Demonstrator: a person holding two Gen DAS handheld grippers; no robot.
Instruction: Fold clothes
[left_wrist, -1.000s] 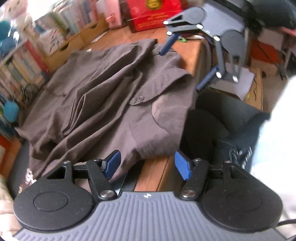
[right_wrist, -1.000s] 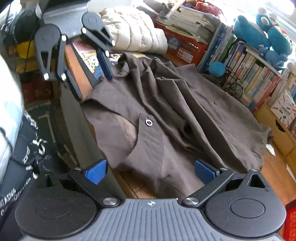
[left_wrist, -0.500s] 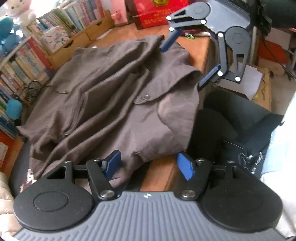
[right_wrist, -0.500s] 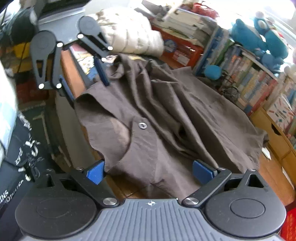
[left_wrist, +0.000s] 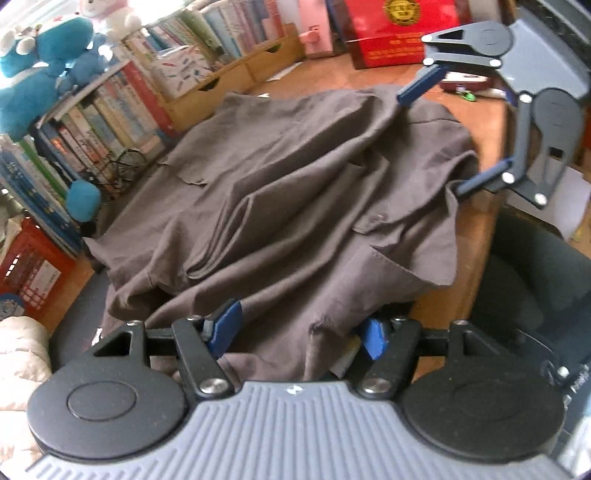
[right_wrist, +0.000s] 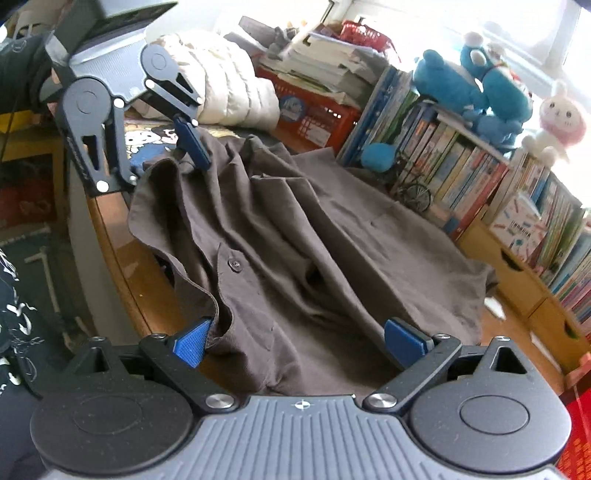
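Shirt (left_wrist: 295, 206) lies rumpled on bench (right_wrist: 122, 258), hem over near edge. My left gripper (left_wrist: 299, 332) and right gripper (right_wrist: 299, 341) gape around hem, nothing pinched; closing unevenly may bunch layers, drag shirt off.

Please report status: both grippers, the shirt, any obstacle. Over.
Left gripper open, straddling the hem. Right gripper open over the near edge. Brown shirt rumpled, unfolded. No obstacle on it.

Shirt (left_wrist: 295, 206) is a plain dark grey-brown, no pattern, with a matching button (right_wrist: 234, 263). Table (left_wrist: 476, 236) is orange-brown wood. Both grippers, left (left_wrist: 298, 334) and right (right_wrist: 303, 341), are black and grey with blue pads (right_wrist: 190, 345). Plushies (right_wrist: 476, 88) are bright blue, the bunny (right_wrist: 559, 120) pink and white. Red box (left_wrist: 391, 33) has a gold emblem.
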